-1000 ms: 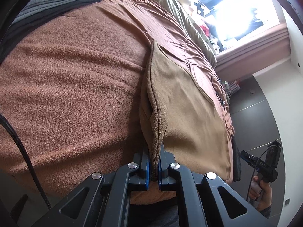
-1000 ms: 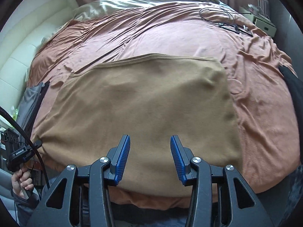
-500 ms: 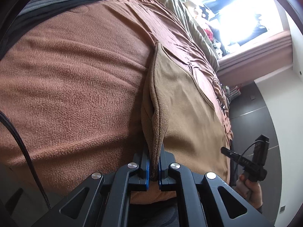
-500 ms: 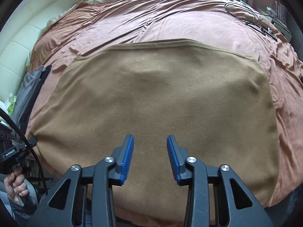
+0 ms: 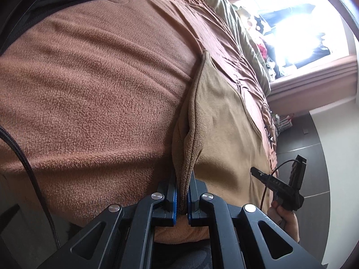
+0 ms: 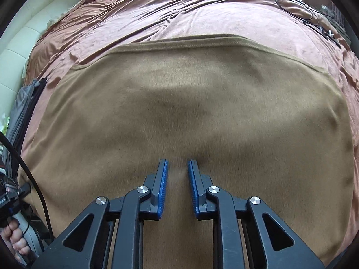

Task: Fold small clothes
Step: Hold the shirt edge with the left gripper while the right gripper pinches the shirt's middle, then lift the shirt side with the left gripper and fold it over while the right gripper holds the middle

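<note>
A tan fleece garment (image 6: 202,112) lies spread flat on the reddish-brown bedspread (image 5: 89,89). My left gripper (image 5: 182,179) is shut on the garment's near edge (image 5: 190,145), which rises in a pinched fold between the blue pads. My right gripper (image 6: 177,163) points down at the middle of the garment's near part, tips at the fabric. Its jaws are closing with a narrow gap left, and no fold of cloth shows pinched between them. In the left wrist view the right gripper (image 5: 280,183) and the hand (image 5: 285,215) holding it show at the garment's far side.
A stack of grey and dark clothes (image 6: 22,112) lies at the bed's left edge. A looped cable (image 6: 294,4) rests at the far right corner of the bed. An olive duvet (image 5: 235,22) is bunched near the bright window. Dark floor (image 5: 303,134) lies beyond the bed.
My right gripper has come down and forward over the garment, and its jaws have narrowed. My left gripper has kept its grip on the edge and rolled slightly.
</note>
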`<state>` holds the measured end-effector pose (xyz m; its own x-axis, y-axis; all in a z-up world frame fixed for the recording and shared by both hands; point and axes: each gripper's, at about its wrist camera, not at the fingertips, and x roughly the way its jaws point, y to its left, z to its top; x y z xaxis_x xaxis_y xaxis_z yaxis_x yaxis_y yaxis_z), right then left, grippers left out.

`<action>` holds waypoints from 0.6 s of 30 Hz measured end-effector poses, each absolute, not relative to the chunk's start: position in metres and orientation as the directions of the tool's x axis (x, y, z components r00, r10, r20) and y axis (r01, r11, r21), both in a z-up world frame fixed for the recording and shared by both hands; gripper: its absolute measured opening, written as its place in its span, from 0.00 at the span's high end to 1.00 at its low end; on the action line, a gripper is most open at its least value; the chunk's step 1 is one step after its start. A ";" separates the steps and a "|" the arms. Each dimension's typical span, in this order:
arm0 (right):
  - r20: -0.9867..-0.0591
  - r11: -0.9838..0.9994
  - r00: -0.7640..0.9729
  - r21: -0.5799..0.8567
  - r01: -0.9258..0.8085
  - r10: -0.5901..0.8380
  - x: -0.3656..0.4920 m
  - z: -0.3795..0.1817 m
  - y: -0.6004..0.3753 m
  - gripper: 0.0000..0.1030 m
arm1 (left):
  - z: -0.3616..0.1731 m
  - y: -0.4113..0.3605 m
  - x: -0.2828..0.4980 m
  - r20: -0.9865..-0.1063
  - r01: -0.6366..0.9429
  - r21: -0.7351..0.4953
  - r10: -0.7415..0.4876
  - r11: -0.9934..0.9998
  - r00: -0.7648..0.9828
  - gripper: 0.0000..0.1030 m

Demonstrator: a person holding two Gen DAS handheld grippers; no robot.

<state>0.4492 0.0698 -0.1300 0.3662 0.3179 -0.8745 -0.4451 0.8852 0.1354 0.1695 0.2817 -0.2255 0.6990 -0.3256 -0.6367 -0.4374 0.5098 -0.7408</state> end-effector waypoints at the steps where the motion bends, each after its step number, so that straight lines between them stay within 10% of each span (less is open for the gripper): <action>1: -0.874 0.884 0.367 0.134 -0.447 0.318 0.454 -0.130 0.073 0.85 | -0.227 0.282 0.168 -0.640 -0.445 -0.740 -0.324 0.504 0.697 0.94; 18: -0.885 0.879 0.380 0.065 -0.473 0.270 0.550 -0.135 0.129 0.90 | -0.231 0.282 0.175 -0.676 -0.516 -0.720 -0.296 0.464 0.675 0.94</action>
<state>0.5502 0.1292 -0.1347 0.3798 0.2702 -0.8847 -0.4731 0.8786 0.0653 0.1748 0.2816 -0.2314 0.6752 -0.2961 -0.6756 -0.5164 0.4644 -0.7195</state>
